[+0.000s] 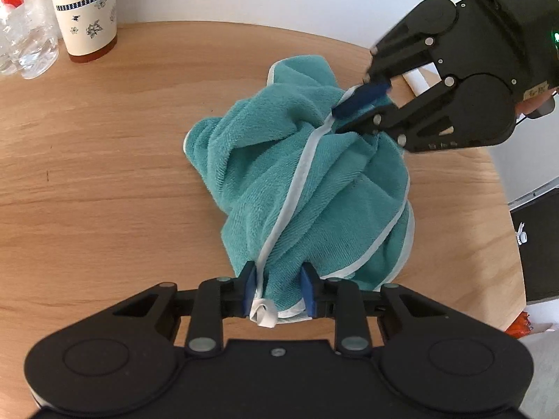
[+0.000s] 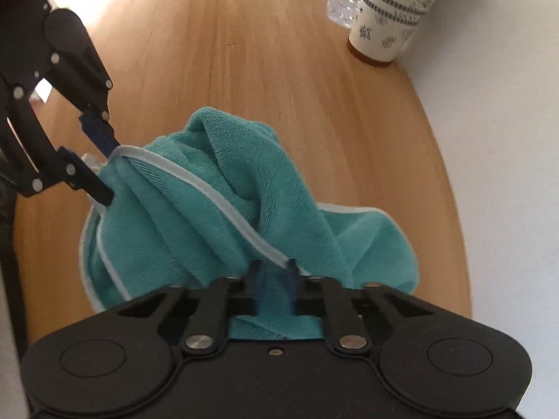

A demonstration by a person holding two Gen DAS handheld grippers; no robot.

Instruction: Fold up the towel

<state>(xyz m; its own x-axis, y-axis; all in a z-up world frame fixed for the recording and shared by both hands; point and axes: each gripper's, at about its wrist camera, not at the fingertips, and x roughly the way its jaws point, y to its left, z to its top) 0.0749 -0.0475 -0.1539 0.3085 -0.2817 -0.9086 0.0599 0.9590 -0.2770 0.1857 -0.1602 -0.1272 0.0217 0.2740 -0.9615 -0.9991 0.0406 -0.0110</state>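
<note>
The teal towel (image 1: 307, 181) lay bunched on the wooden bench (image 1: 104, 174). The left gripper (image 1: 278, 288) was clamped on its white-edged corner, and the right gripper (image 2: 275, 288) pinched the edge opposite.

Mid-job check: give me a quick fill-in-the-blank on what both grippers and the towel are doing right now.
1. The crumpled teal terry towel with pale piping lies bunched on the round ____ table.
2. The left gripper and right gripper are each closed on the ____.
3. The white floral paper cup stands beside a clear plastic ____.
4. The towel is not yet ____.

Missing words: wooden; towel; bottle; folded
</note>
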